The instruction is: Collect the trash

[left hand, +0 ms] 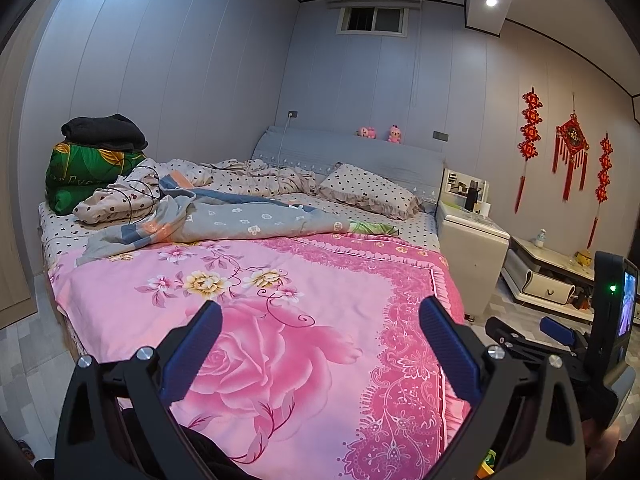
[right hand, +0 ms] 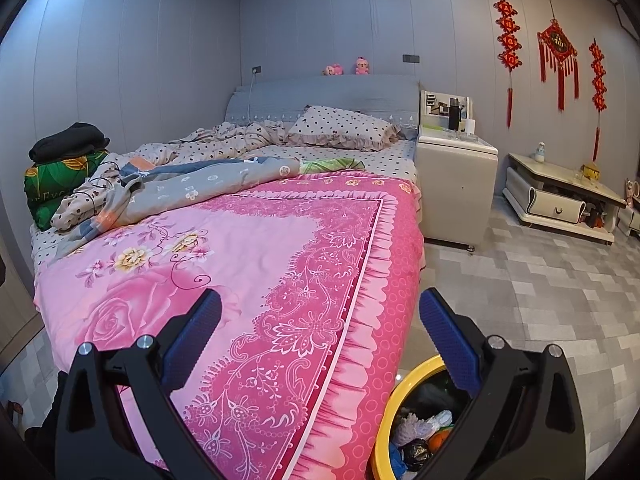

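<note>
Bedroom with a bed under a pink rose-printed quilt (right hand: 248,264). Both the left claw (left hand: 320,344) and right claw (right hand: 320,336) gape empty. At five o'clock of the right claw, the yellow-rimmed round trash bin (right hand: 394,396) holds crumpled wrappers; collecting seems finished or searching next.

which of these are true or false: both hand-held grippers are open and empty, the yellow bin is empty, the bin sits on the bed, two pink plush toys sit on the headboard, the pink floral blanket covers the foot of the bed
1. Both hand-held grippers are open and empty. True: the left hand-held gripper and the right hand-held gripper hold nothing.
2. The yellow bin is empty. False: it holds mixed trash.
3. The bin sits on the bed. False: it stands on the floor beside the bed.
4. Two pink plush toys sit on the headboard. True.
5. The pink floral blanket covers the foot of the bed. True.
</note>
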The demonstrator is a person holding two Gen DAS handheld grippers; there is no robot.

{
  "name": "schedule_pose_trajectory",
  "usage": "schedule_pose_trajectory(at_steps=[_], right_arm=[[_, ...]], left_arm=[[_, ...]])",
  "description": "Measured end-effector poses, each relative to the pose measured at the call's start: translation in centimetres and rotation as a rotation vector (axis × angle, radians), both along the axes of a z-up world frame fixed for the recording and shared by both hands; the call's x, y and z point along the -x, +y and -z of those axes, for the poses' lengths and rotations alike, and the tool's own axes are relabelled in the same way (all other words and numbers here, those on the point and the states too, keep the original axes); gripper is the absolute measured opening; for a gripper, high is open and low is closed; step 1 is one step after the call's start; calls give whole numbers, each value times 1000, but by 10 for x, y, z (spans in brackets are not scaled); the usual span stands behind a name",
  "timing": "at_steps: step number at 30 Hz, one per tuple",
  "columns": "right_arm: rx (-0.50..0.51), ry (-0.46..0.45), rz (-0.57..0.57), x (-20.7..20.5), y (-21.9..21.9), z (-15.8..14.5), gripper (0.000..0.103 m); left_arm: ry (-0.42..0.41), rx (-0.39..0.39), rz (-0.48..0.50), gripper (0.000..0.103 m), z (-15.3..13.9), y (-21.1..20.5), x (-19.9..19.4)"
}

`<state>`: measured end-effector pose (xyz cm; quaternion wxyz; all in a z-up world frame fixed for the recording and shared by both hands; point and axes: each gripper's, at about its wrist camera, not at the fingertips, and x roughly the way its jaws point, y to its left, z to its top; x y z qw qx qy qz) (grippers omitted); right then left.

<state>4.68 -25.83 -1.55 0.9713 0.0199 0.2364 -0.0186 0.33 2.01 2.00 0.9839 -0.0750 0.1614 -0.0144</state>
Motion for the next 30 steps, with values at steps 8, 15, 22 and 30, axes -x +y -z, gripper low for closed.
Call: schedule_pose_trajectory(at_steps=[8, 15, 22, 30], right_arm=[[-6, 5, 4, -1, 1, 1, 95], [-9, 11, 5, 0, 0, 3, 95], [-13, 14, 7, -1, -2, 2, 95], [-15, 17, 10, -2, -2, 3, 95]], left_arm=[[0, -2, 3, 95, 3, -1, 0], [2, -3, 6, 95, 4, -2, 0], [4, -3, 10, 95, 4, -2, -1], [4, -3, 10, 95, 4, -3, -1]])
